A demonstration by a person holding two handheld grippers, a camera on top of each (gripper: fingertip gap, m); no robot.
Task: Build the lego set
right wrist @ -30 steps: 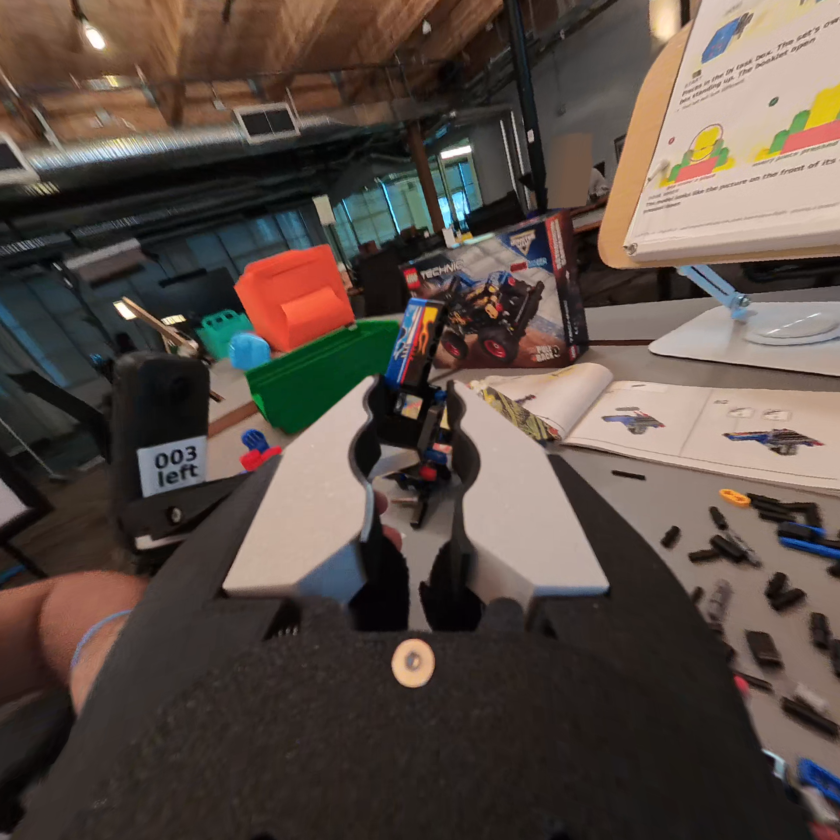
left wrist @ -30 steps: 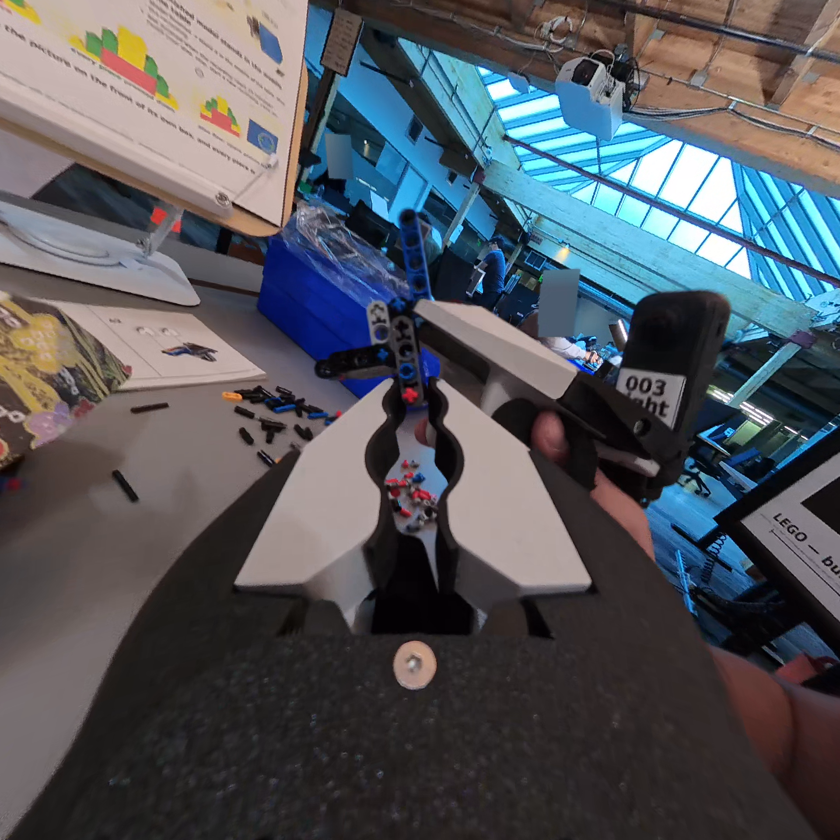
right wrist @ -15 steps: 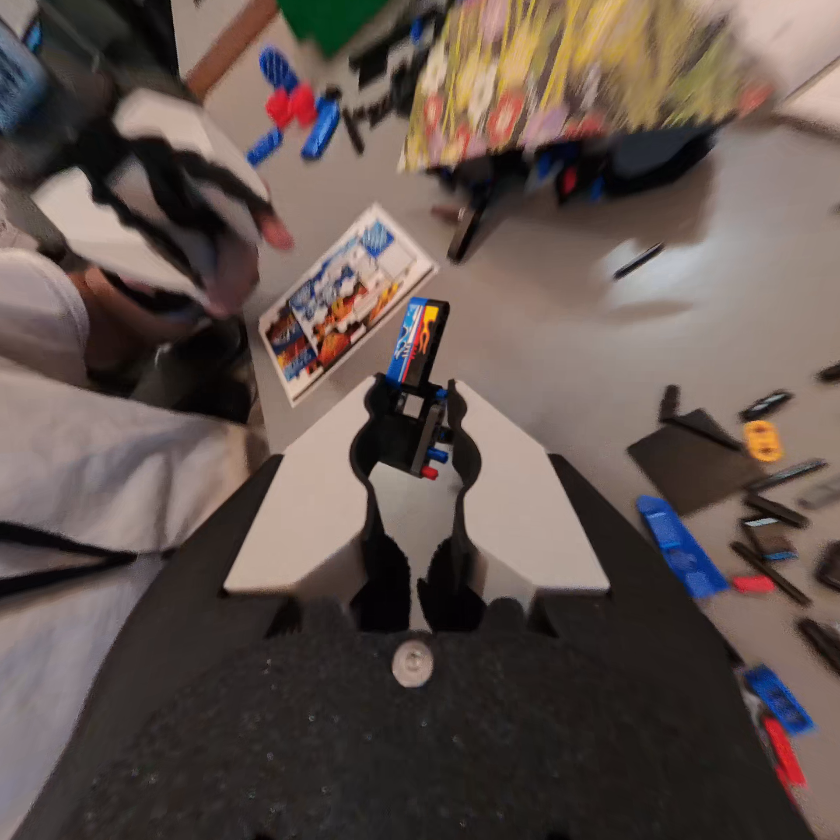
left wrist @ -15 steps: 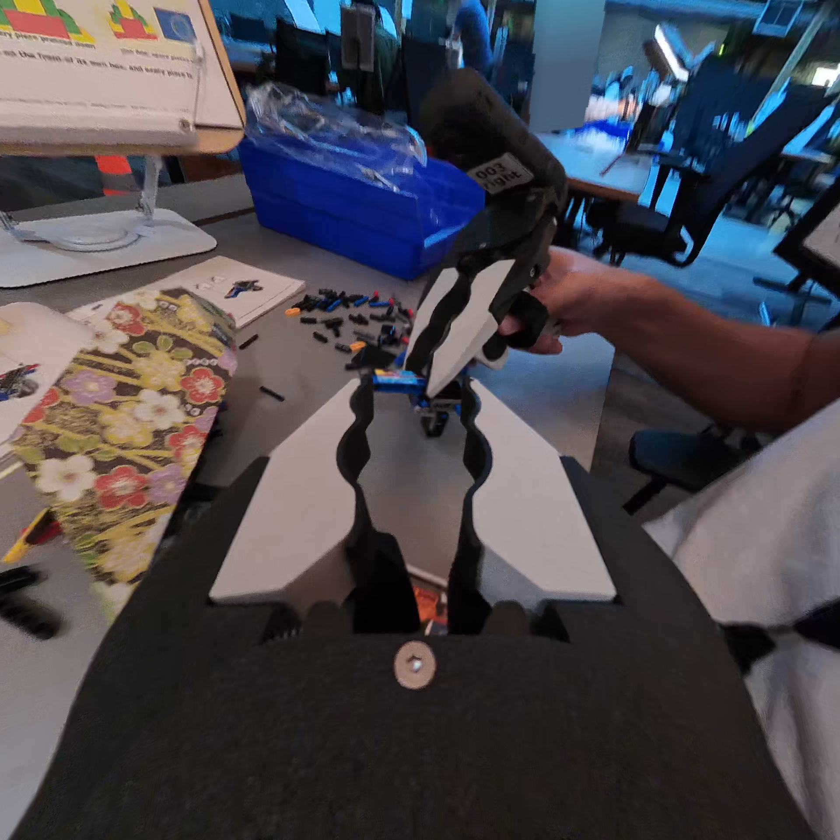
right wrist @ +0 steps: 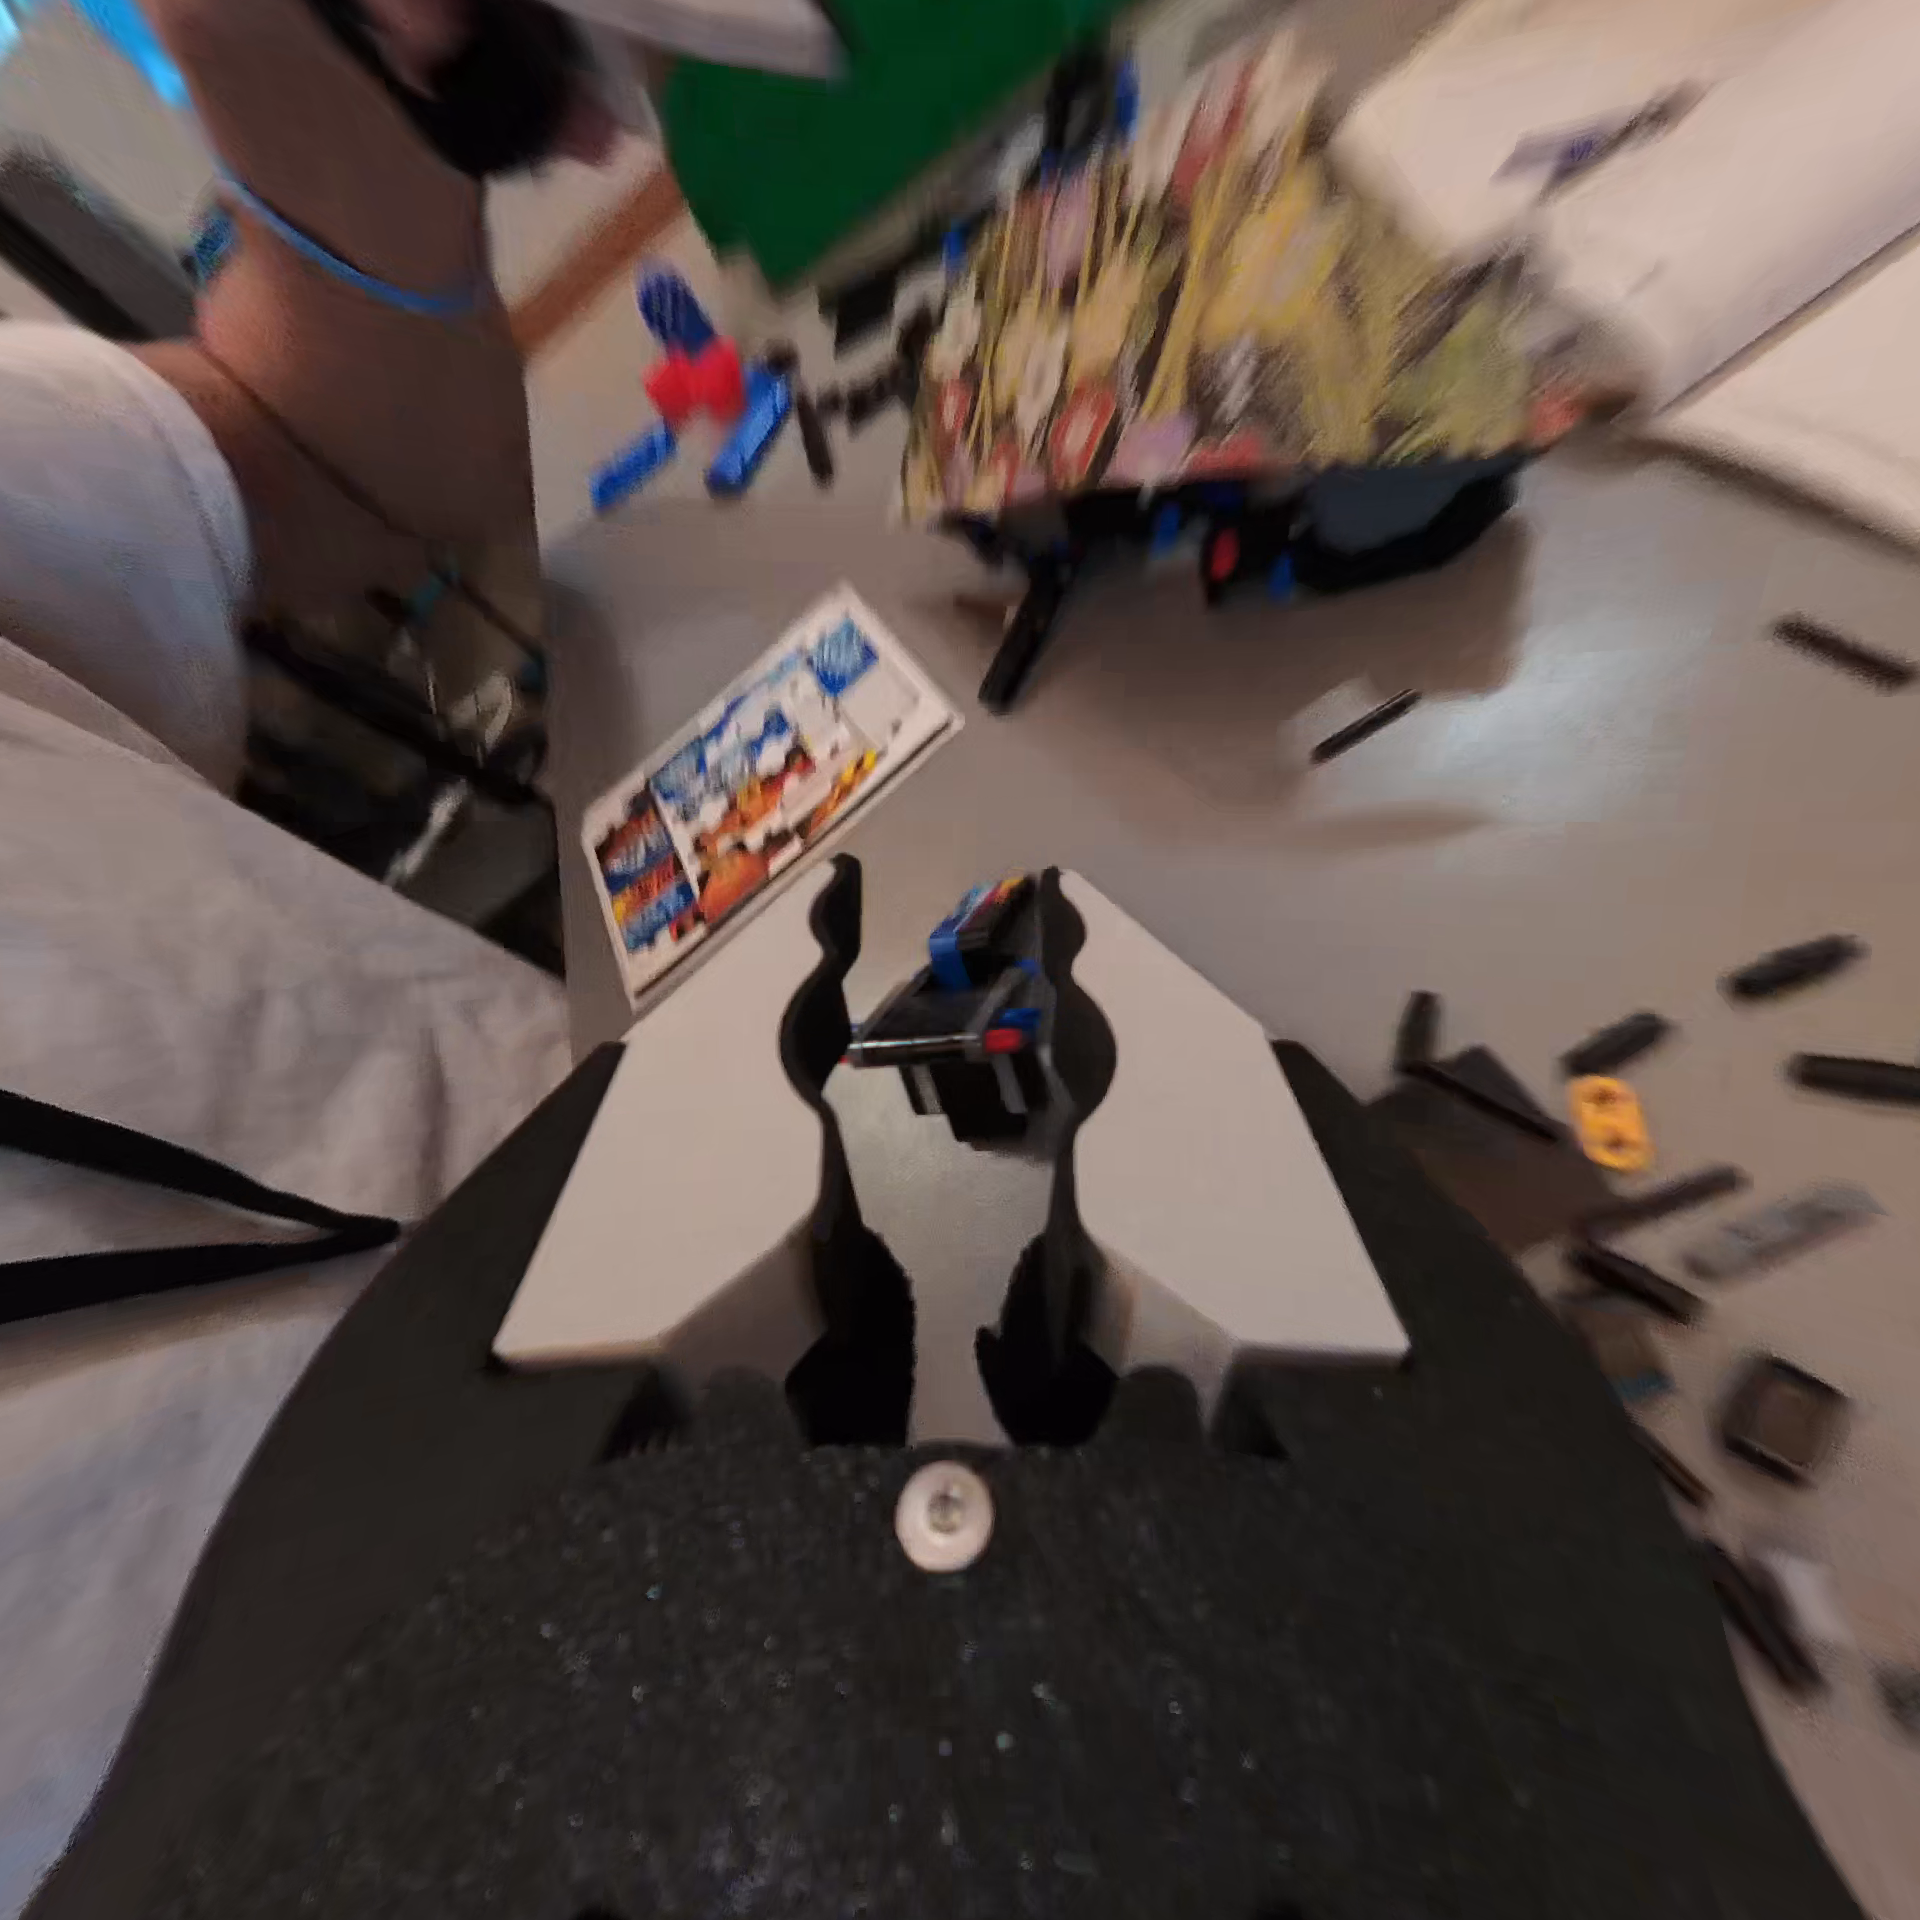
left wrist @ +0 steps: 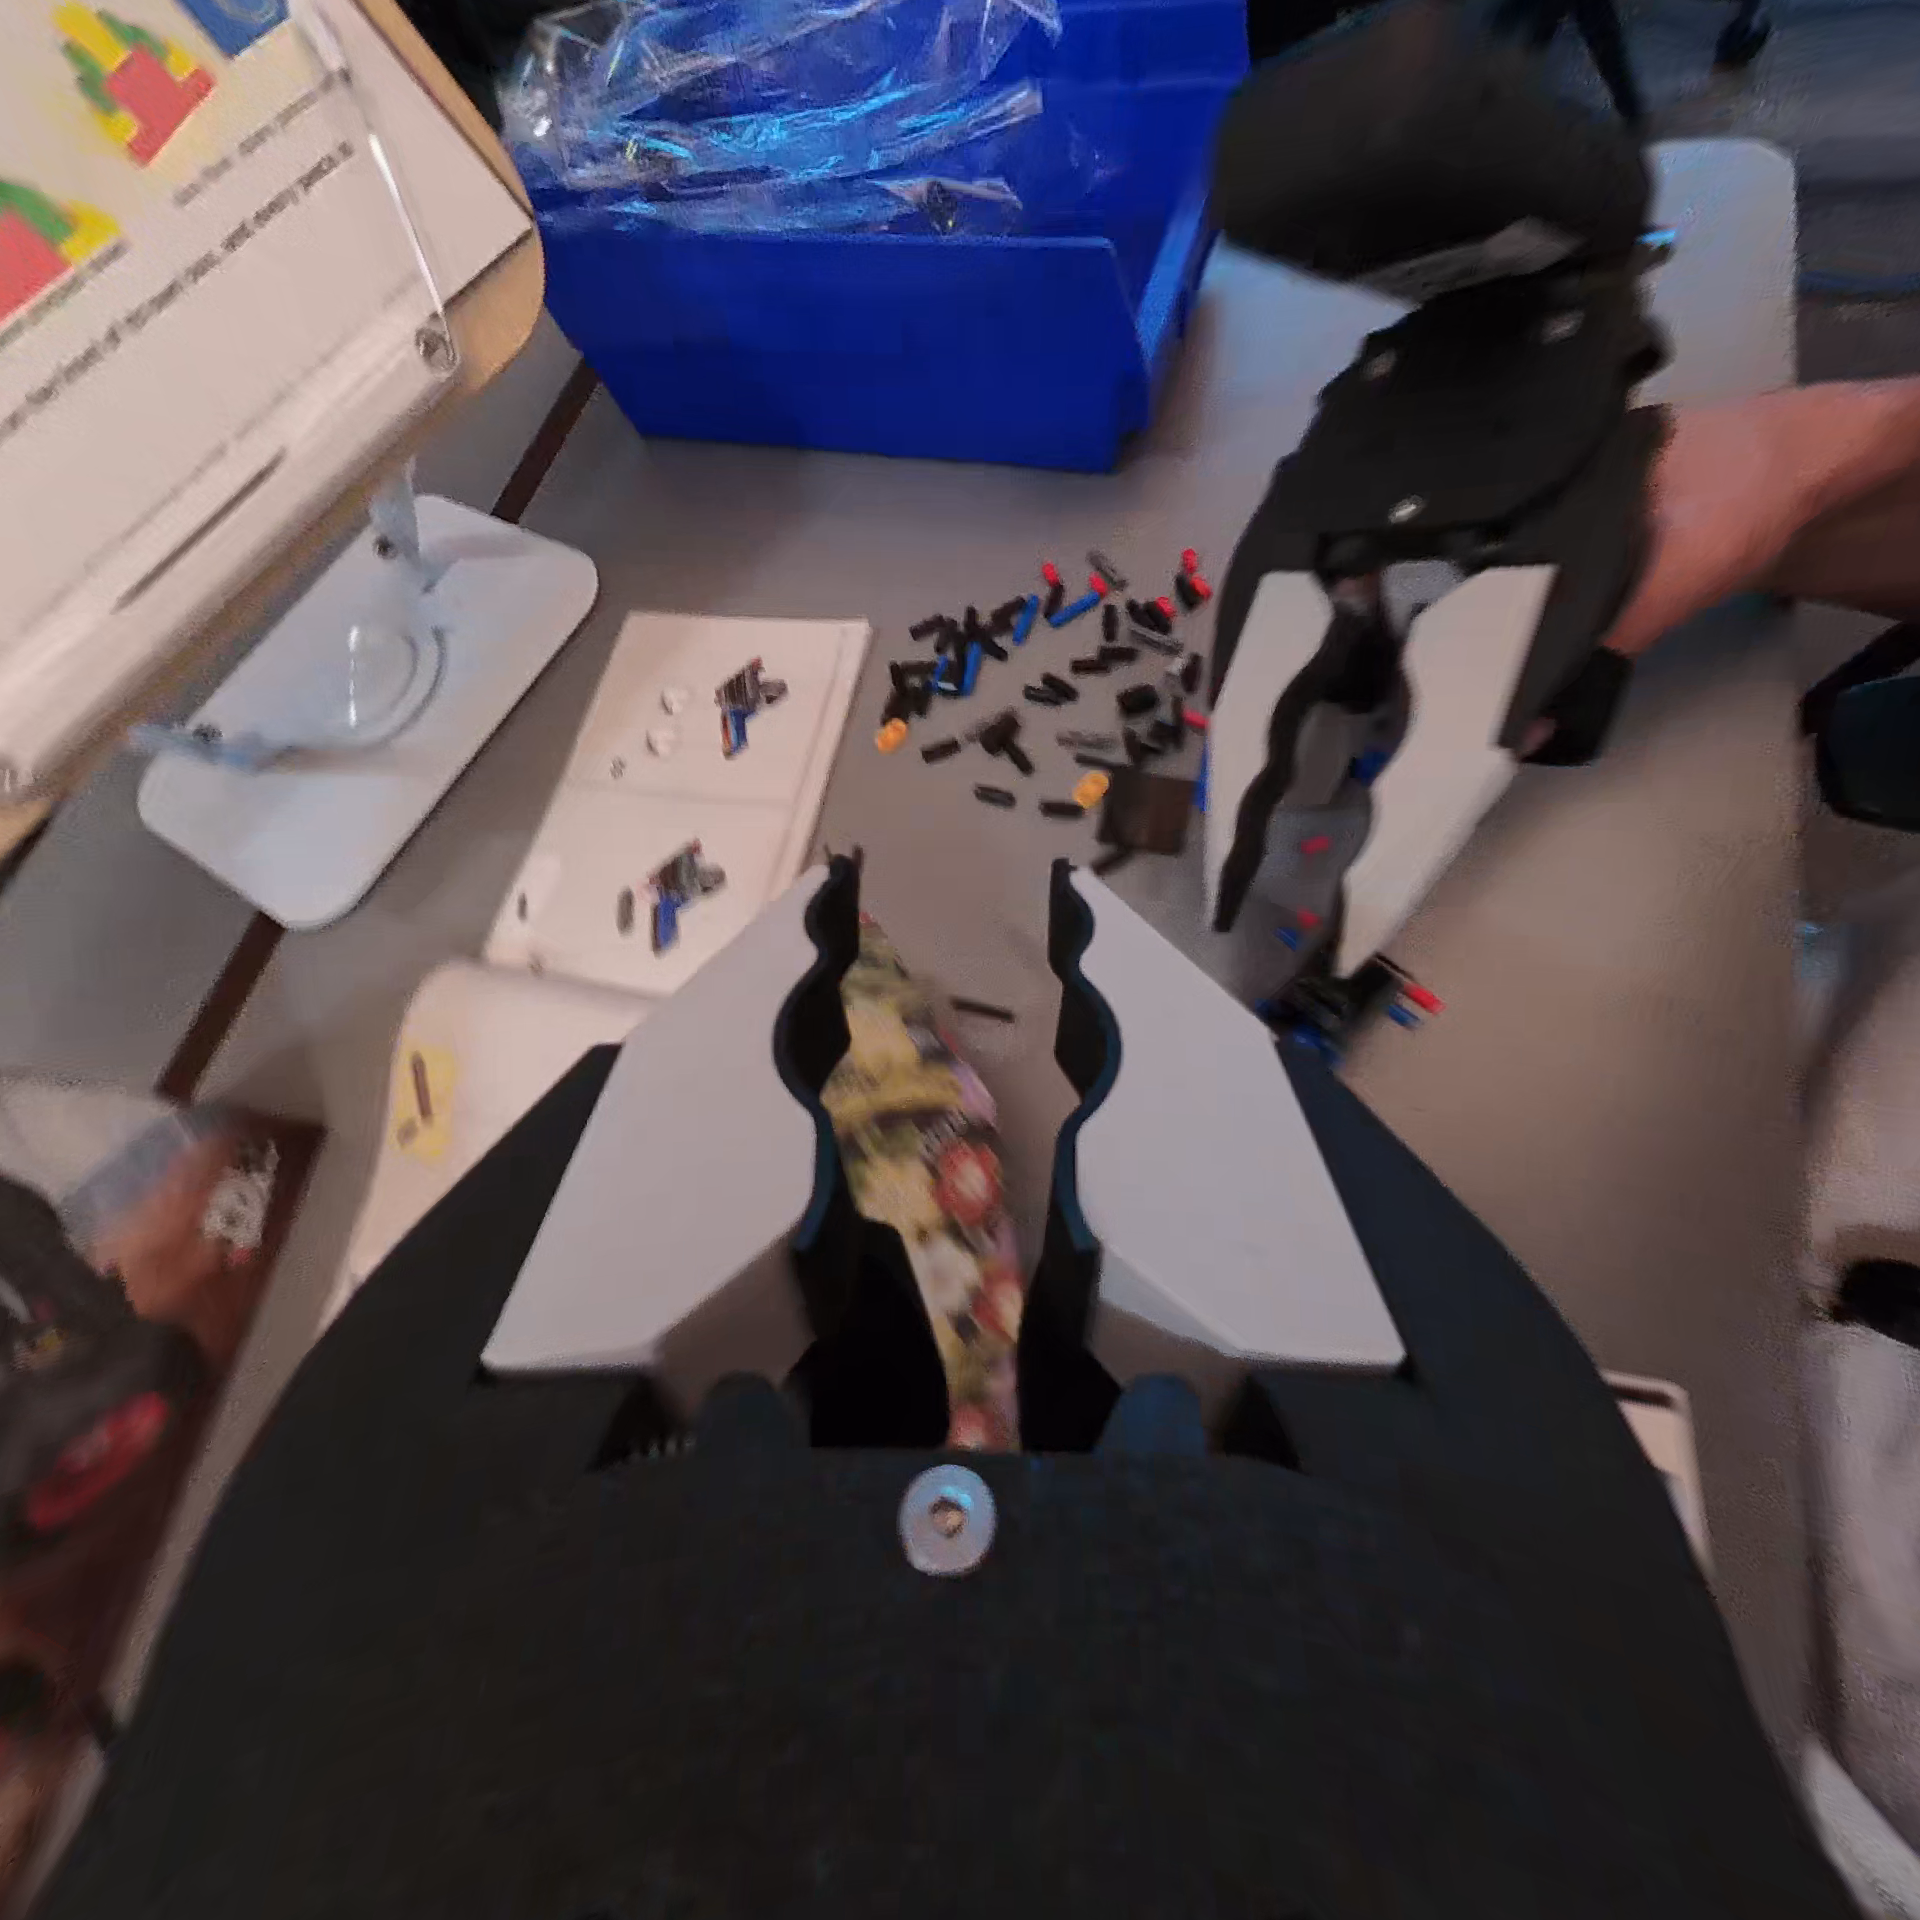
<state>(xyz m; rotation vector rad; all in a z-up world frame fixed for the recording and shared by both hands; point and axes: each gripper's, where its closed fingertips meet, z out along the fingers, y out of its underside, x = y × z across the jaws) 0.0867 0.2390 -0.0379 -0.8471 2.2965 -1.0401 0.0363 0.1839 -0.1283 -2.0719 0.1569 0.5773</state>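
My left gripper [left wrist: 951, 873] is open and empty, held above the grey table with a floral cloth [left wrist: 925, 1091] showing between its fingers. My right gripper [right wrist: 951, 873] is open. A small black and blue Lego assembly [right wrist: 966, 1029] with a stickered panel lies between its fingers on the table, against the right finger. In the left wrist view the right gripper [left wrist: 1288, 935] points down at the table edge, fingers apart, with the assembly [left wrist: 1340, 1003] at its tips. A pile of loose black, blue and red pieces [left wrist: 1049, 696] lies behind it.
An open instruction booklet [left wrist: 707, 790], a blue bin [left wrist: 883, 332] and a sign stand [left wrist: 343, 717] sit at the back. A sticker sheet [right wrist: 758, 800], the floral cloth [right wrist: 1226, 343] over dark parts, a green bin [right wrist: 831, 135] and scattered pieces [right wrist: 1662, 1195] surround the right gripper. The gap from one gripper's tips to the other's is roughly 12 cm.
Both grippers came down from mid-air to the table. The left gripper let go of the assembly and drew back. The right gripper set the assembly down and its fingers opened.
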